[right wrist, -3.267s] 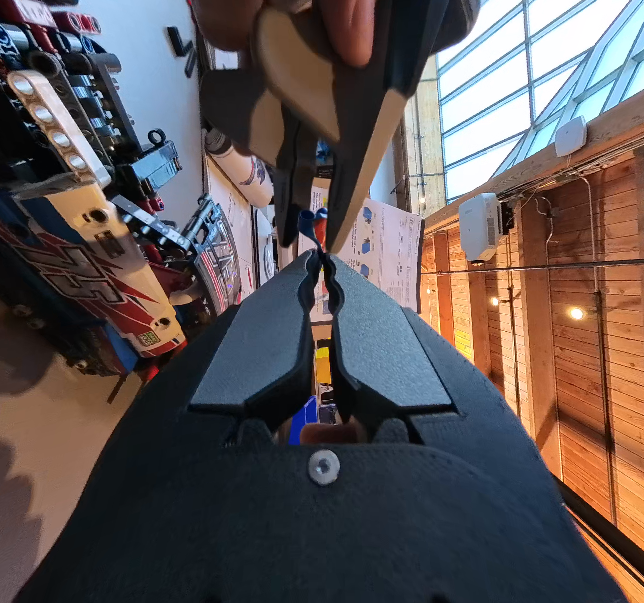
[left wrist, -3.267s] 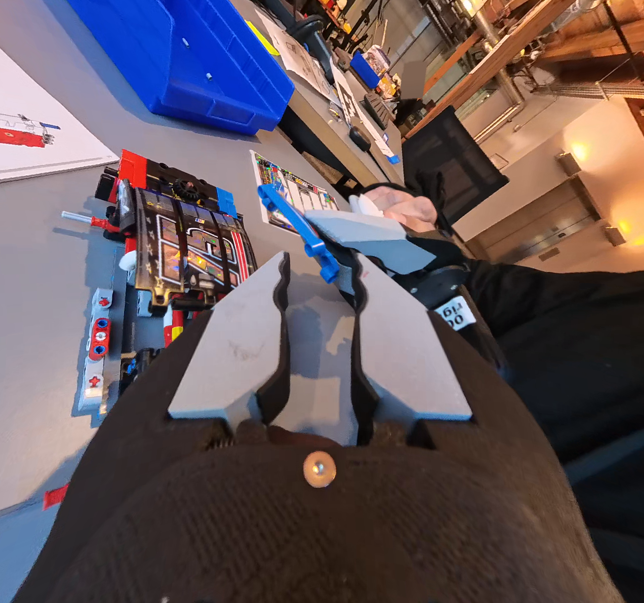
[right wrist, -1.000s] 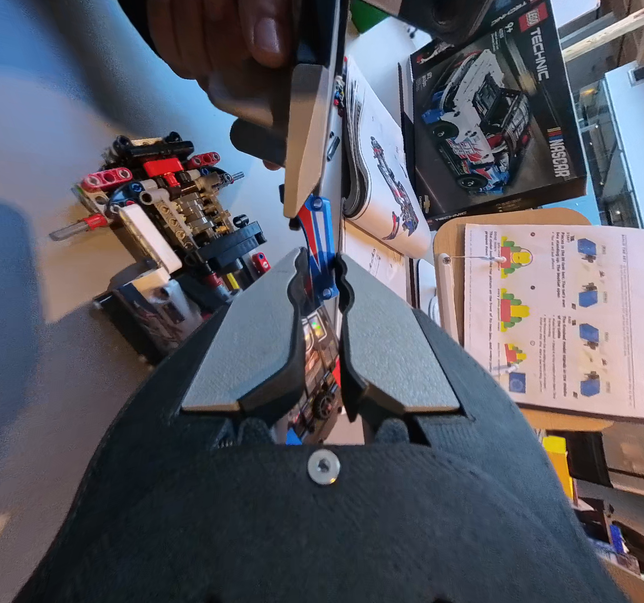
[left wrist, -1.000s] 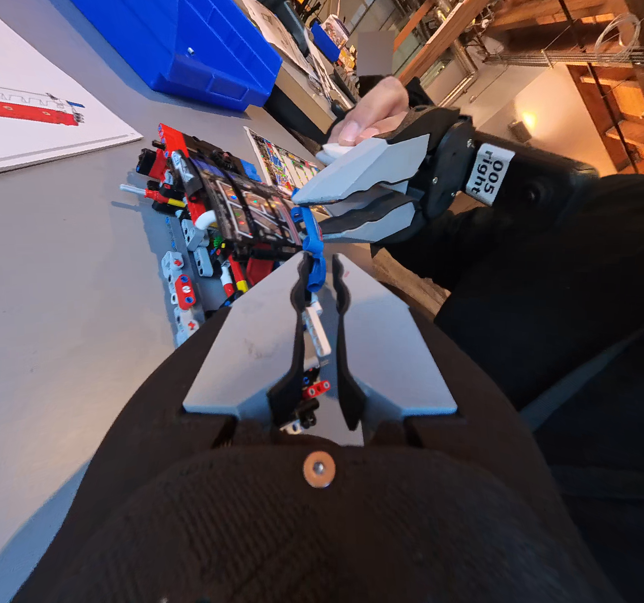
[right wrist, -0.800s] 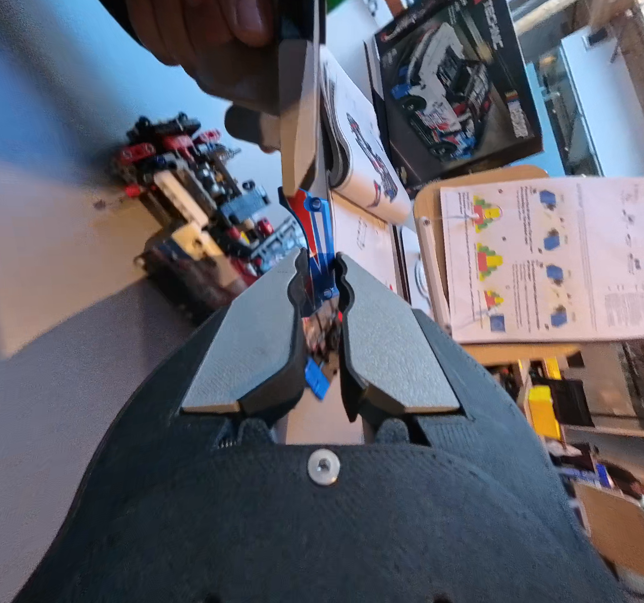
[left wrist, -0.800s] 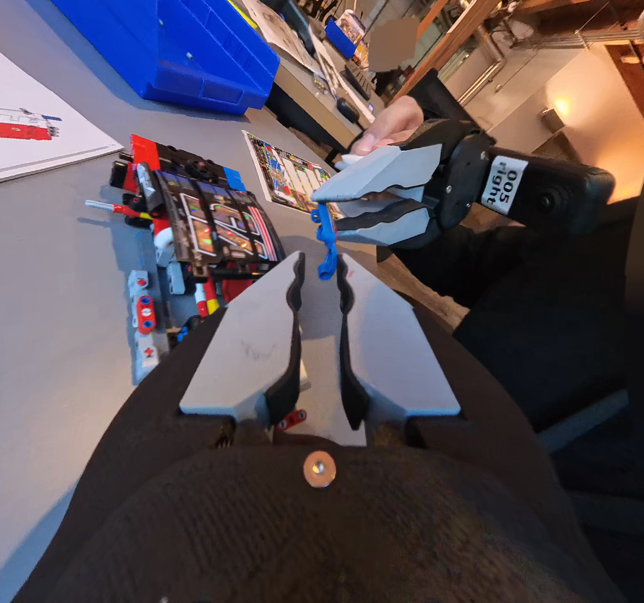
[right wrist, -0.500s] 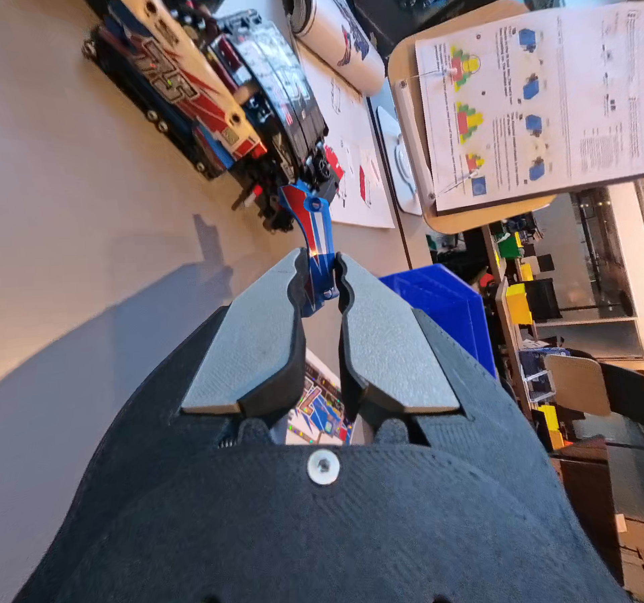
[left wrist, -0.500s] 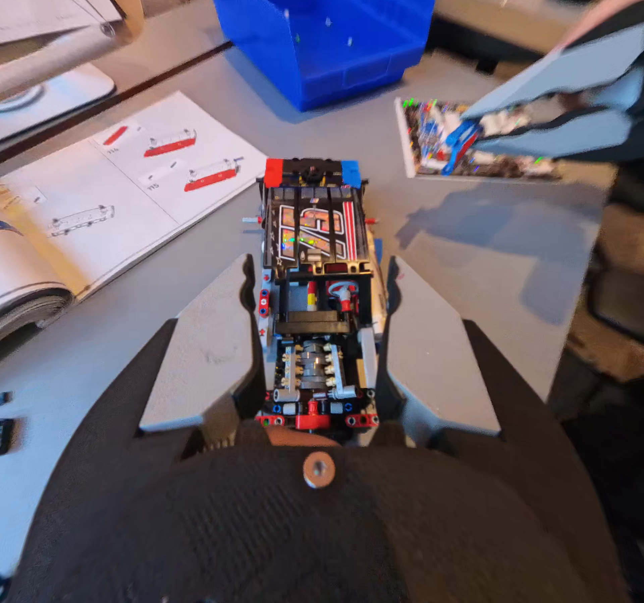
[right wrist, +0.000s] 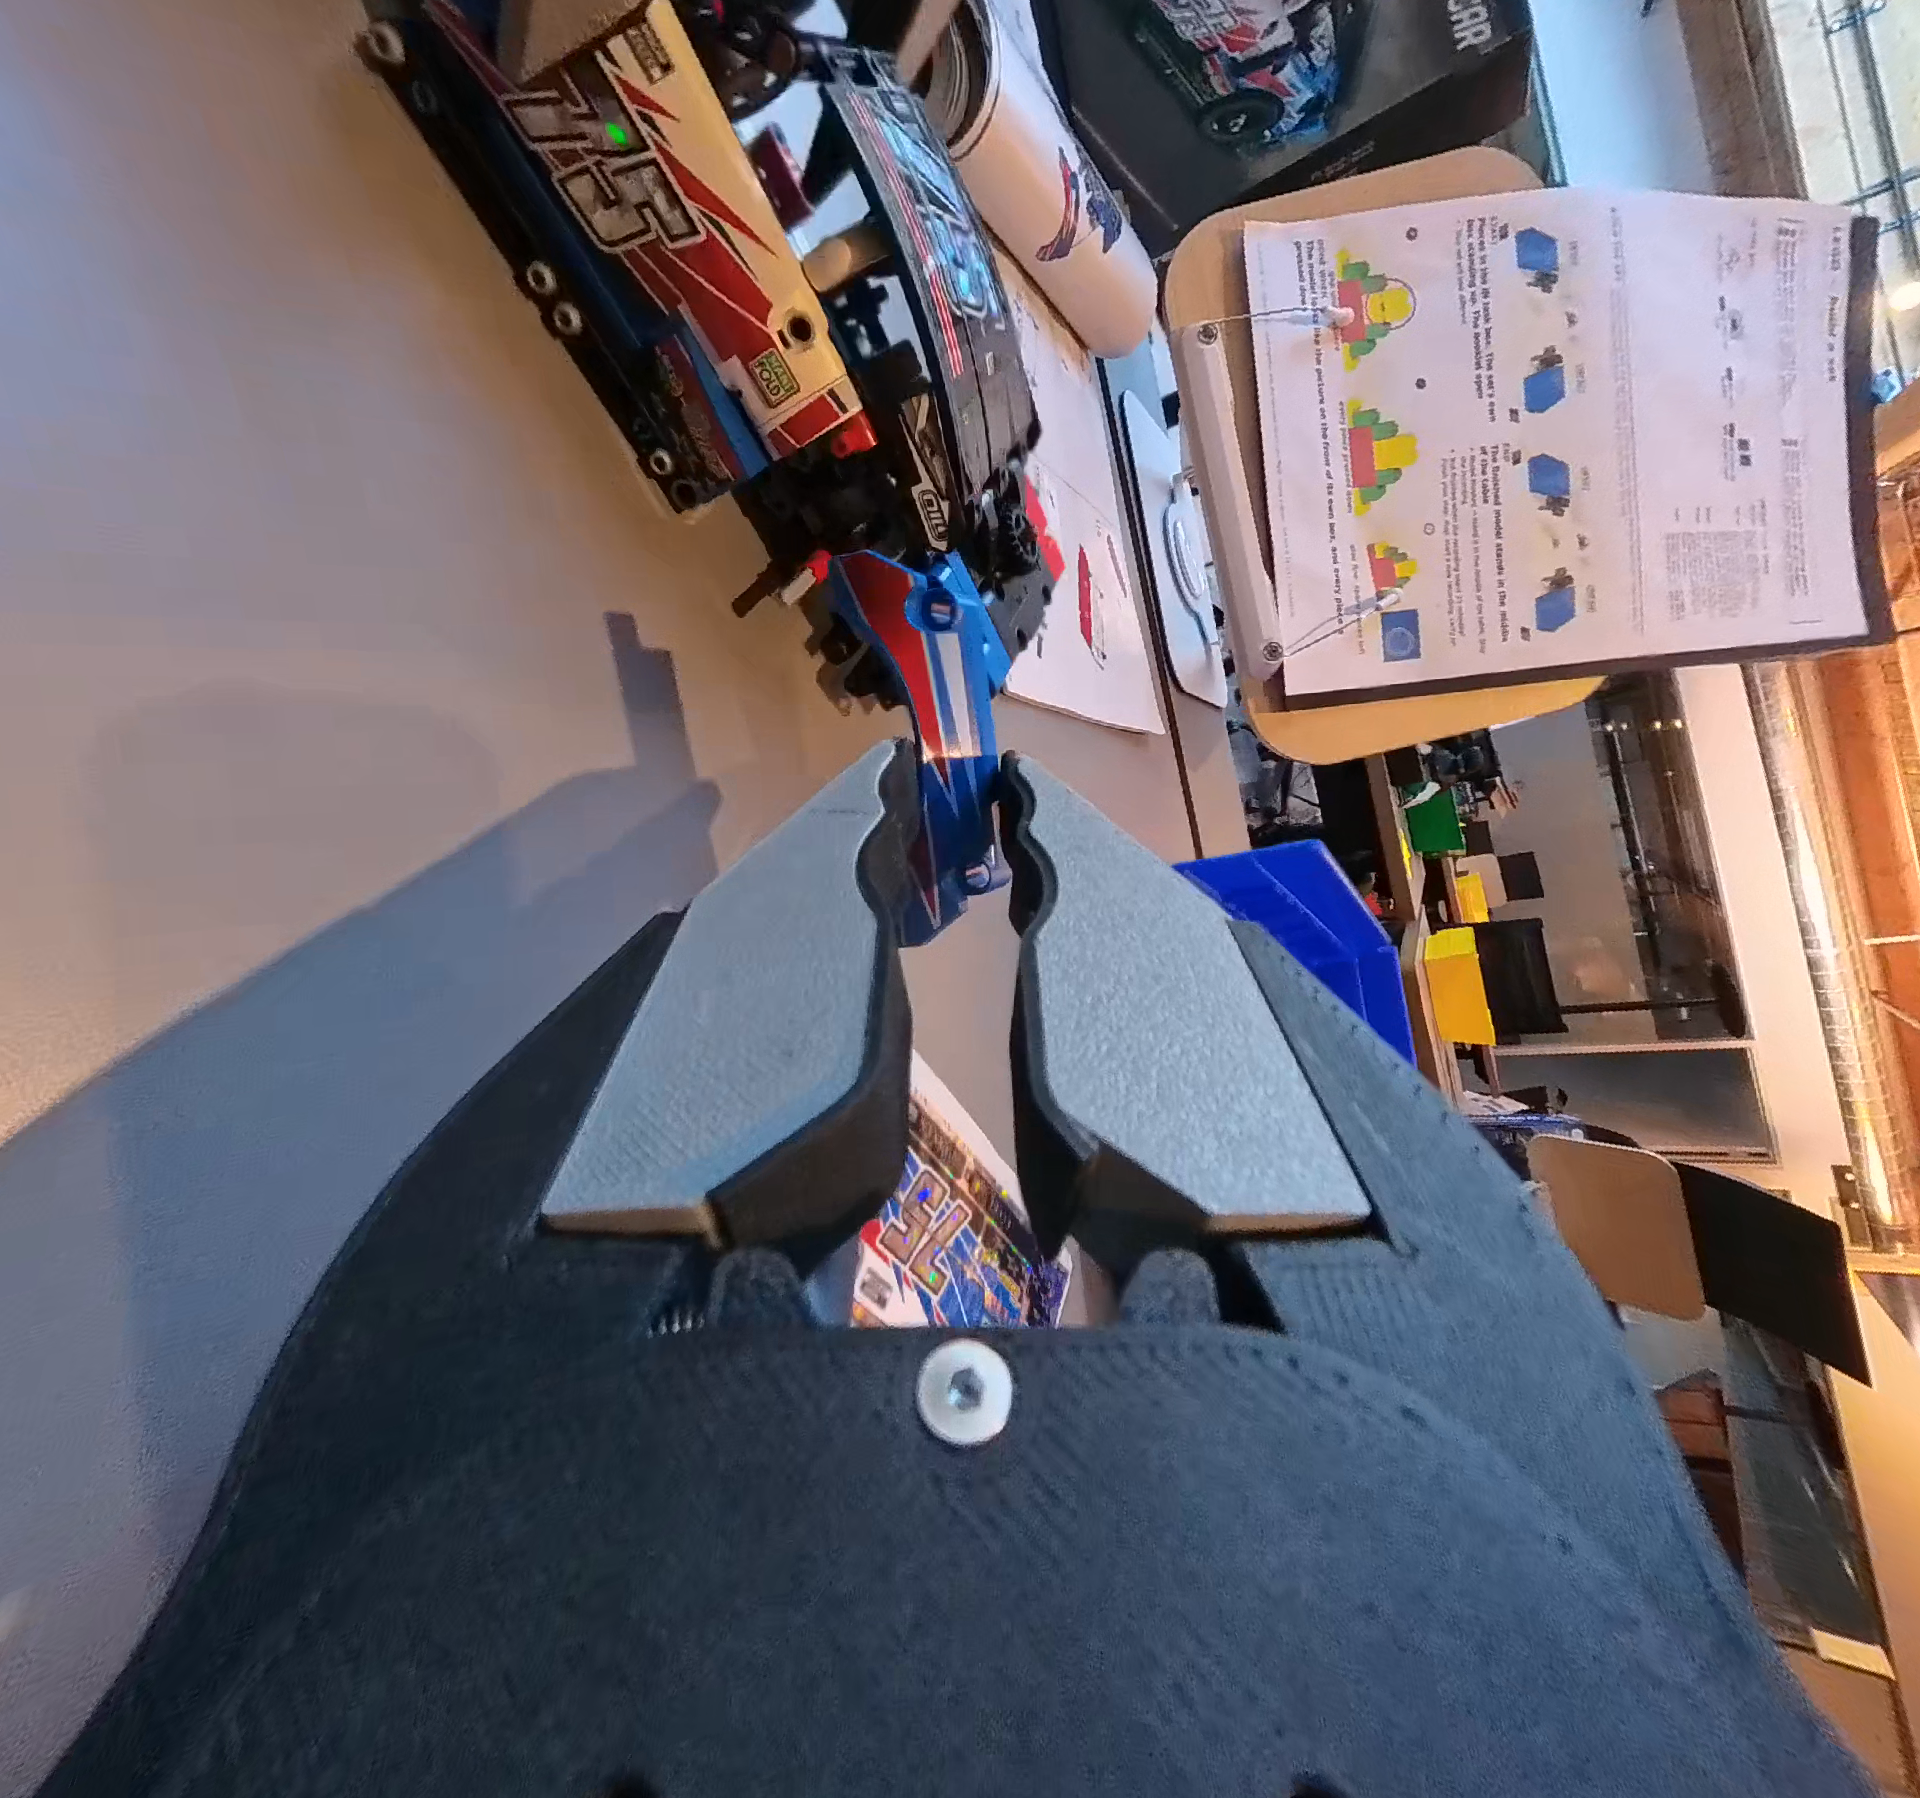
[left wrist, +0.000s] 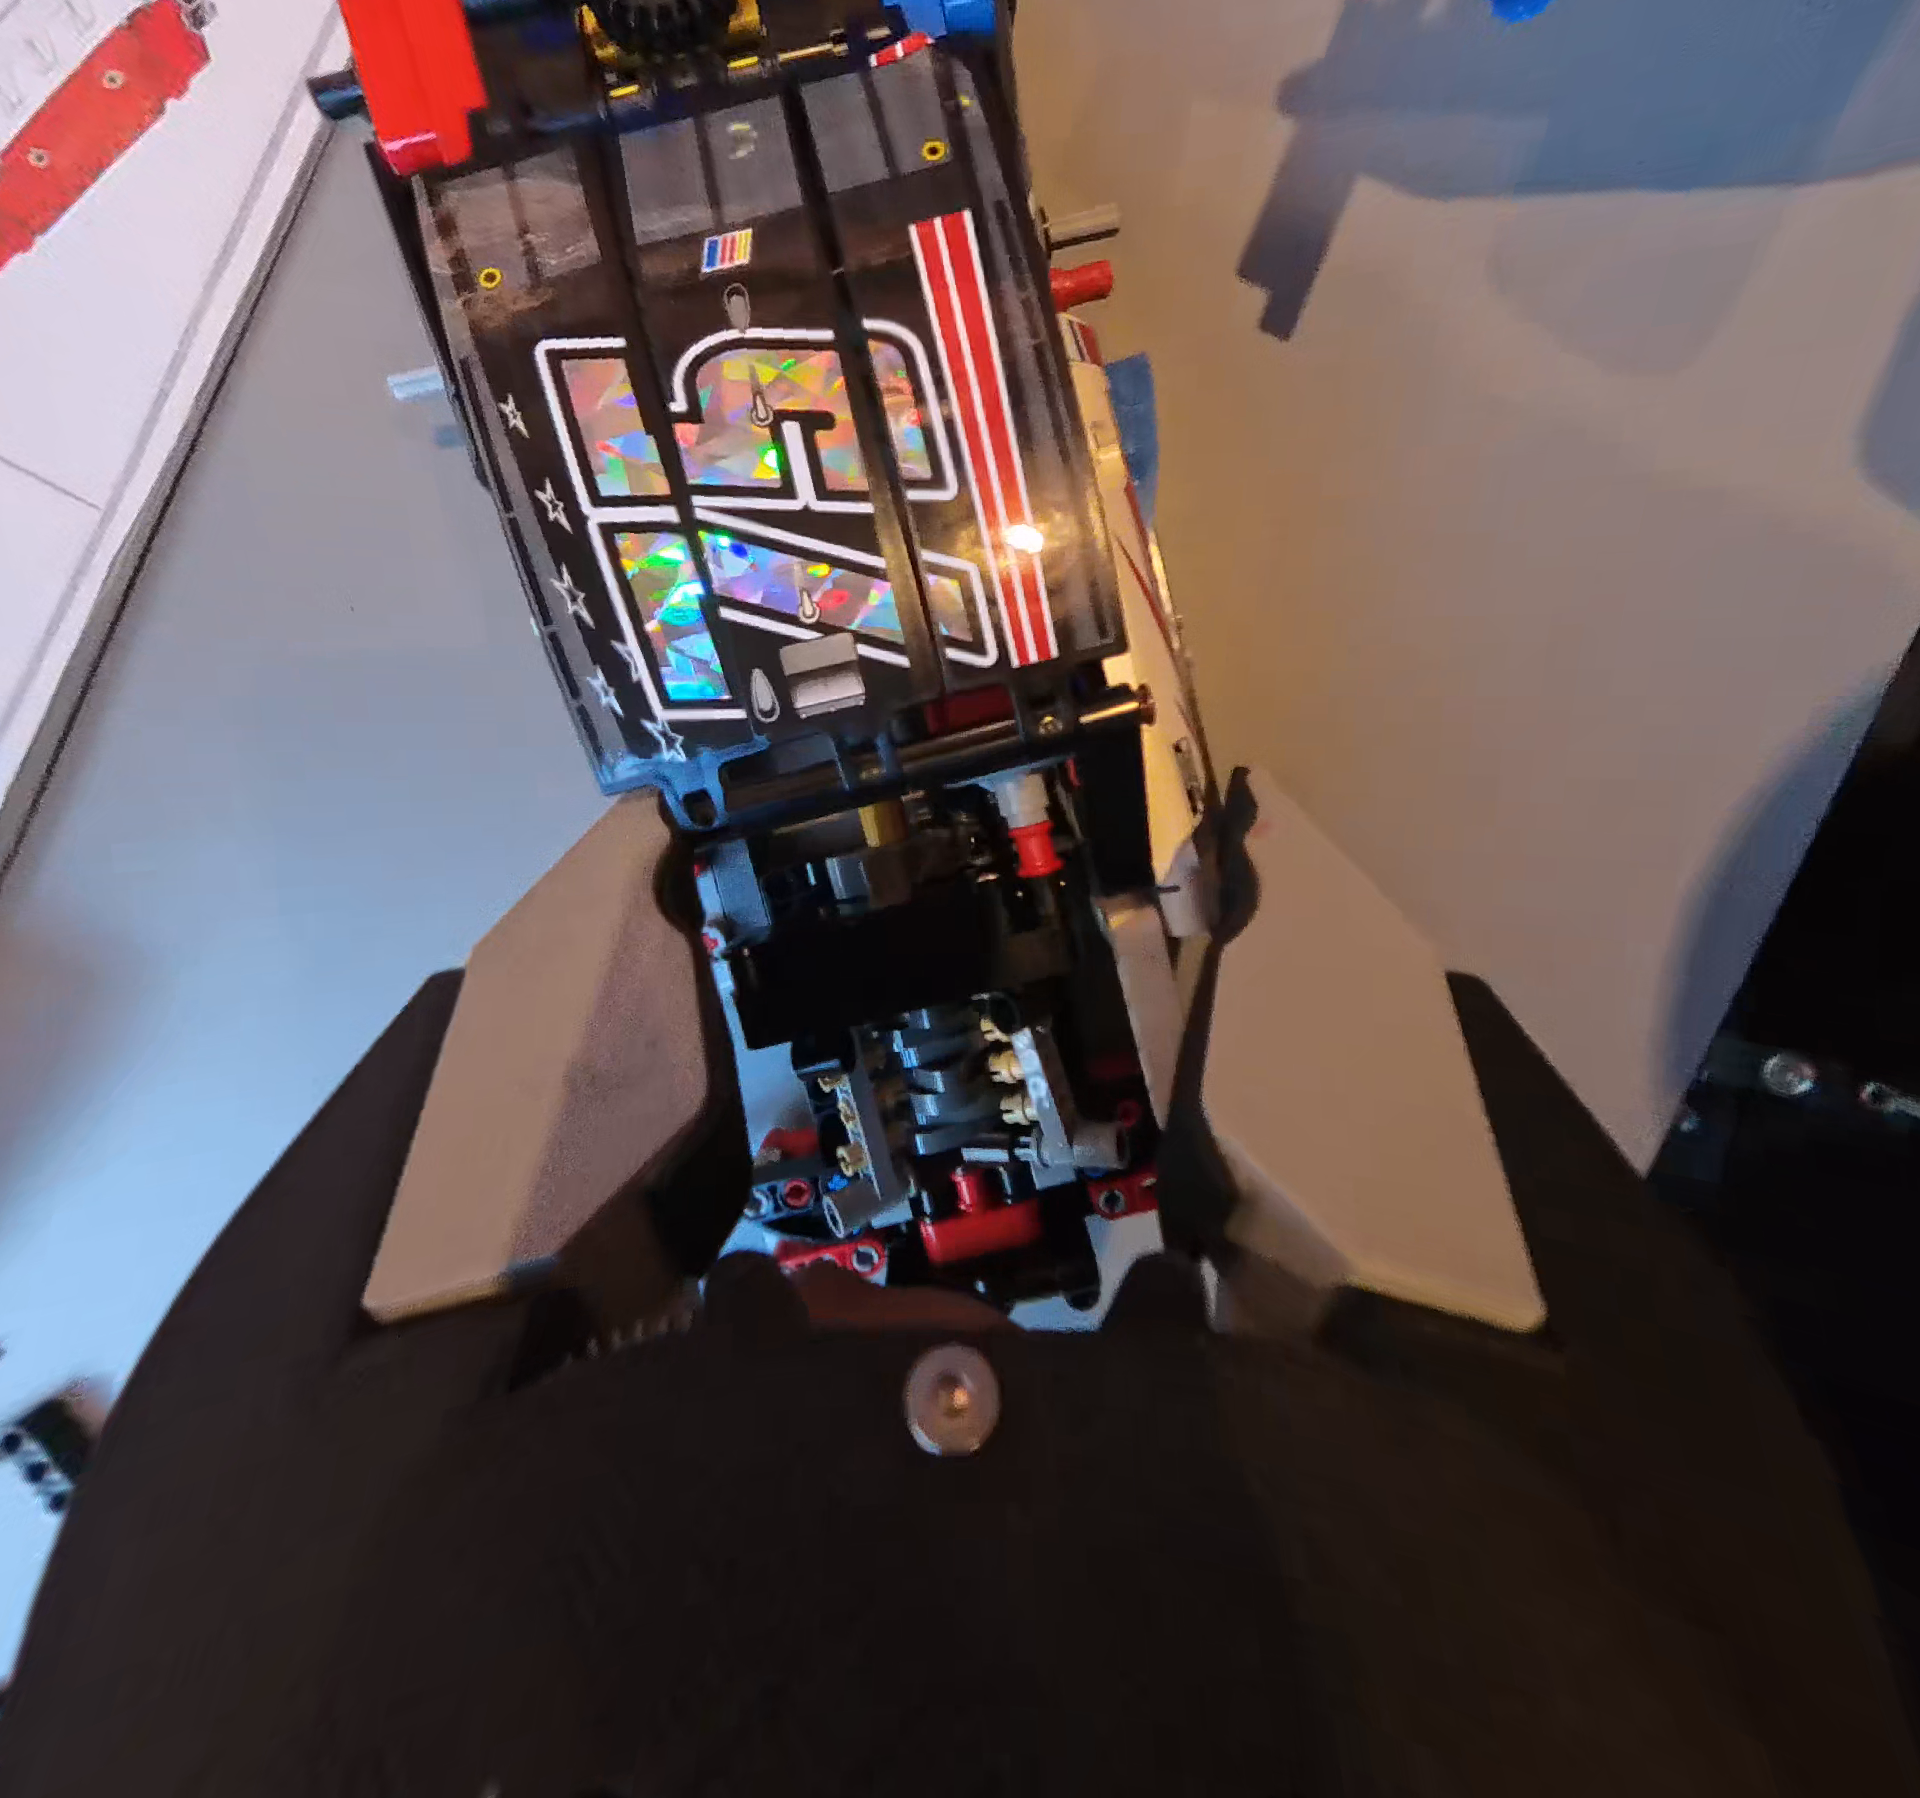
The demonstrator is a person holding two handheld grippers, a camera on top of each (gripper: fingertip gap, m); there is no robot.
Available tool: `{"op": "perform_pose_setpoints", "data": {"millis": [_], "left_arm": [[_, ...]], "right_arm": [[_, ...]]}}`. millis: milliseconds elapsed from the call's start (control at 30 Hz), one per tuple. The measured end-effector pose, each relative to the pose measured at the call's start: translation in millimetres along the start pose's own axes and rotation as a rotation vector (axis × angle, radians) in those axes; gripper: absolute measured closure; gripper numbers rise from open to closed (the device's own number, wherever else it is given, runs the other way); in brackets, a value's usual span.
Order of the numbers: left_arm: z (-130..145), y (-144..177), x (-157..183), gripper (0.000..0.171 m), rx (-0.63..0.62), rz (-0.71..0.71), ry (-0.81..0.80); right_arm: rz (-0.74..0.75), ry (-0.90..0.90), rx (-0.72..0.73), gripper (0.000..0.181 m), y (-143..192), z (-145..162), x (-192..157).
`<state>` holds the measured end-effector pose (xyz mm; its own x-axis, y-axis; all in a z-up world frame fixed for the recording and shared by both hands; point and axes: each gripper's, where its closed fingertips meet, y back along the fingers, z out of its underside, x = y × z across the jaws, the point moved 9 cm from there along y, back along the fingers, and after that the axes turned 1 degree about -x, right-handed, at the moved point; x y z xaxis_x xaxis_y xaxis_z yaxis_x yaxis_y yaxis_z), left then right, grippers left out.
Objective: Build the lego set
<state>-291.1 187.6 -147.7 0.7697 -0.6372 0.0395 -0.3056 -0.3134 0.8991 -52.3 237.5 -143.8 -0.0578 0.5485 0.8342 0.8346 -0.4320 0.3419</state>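
Left gripper [left wrist: 951, 813] jaws spread astride the lego car [left wrist: 790, 460] on the grey table [left wrist: 1507, 553], right gripper [right wrist: 951, 798] clamping a blue panel [right wrist: 940, 709] just off the car's end, bare tabletop alongside

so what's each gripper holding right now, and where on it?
Right gripper: blue curved panel, pinched at its narrow lower end. Left gripper: jaws straddle the car model at its engine end; contact unclear.
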Motion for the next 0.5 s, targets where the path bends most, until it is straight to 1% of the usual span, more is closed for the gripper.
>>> {"op": "perform_pose_setpoints", "data": {"millis": [67, 200, 267, 300, 333, 400, 467, 500], "left_arm": [[0, 2, -8, 0.075, -0.040, 0.022, -0.076], [-2, 4, -31, 0.075, -0.127, 0.111, -0.298], [-3, 5, -41, 0.074, -0.133, 0.152, -0.425], [-4, 6, -47, 0.073, -0.134, 0.163, -0.455], [-6, 10, -52, 0.073, -0.113, 0.165, -0.448], [-9, 28, -60, 0.068, -0.037, 0.165, -0.383], [-5, 54, -59, 0.068, 0.073, 0.090, -0.317], [-2, 67, -51, 0.070, 0.144, 0.061, -0.281]], "right_arm": [[0.010, 0.008, 0.002, 0.169, 0, -4, -3], [0.076, 0.060, -0.018, 0.169, 1, -21, -15], [0.122, 0.124, -0.034, 0.169, -1, -31, -25], [0.146, 0.156, -0.041, 0.169, -2, -36, -30], [0.164, 0.184, -0.048, 0.168, -4, -39, -34], [0.187, 0.222, -0.063, 0.169, -9, -43, -39], [0.190, 0.237, -0.066, 0.169, -13, -47, -40], [0.188, 0.236, -0.065, 0.169, -15, -50, -40]]}}
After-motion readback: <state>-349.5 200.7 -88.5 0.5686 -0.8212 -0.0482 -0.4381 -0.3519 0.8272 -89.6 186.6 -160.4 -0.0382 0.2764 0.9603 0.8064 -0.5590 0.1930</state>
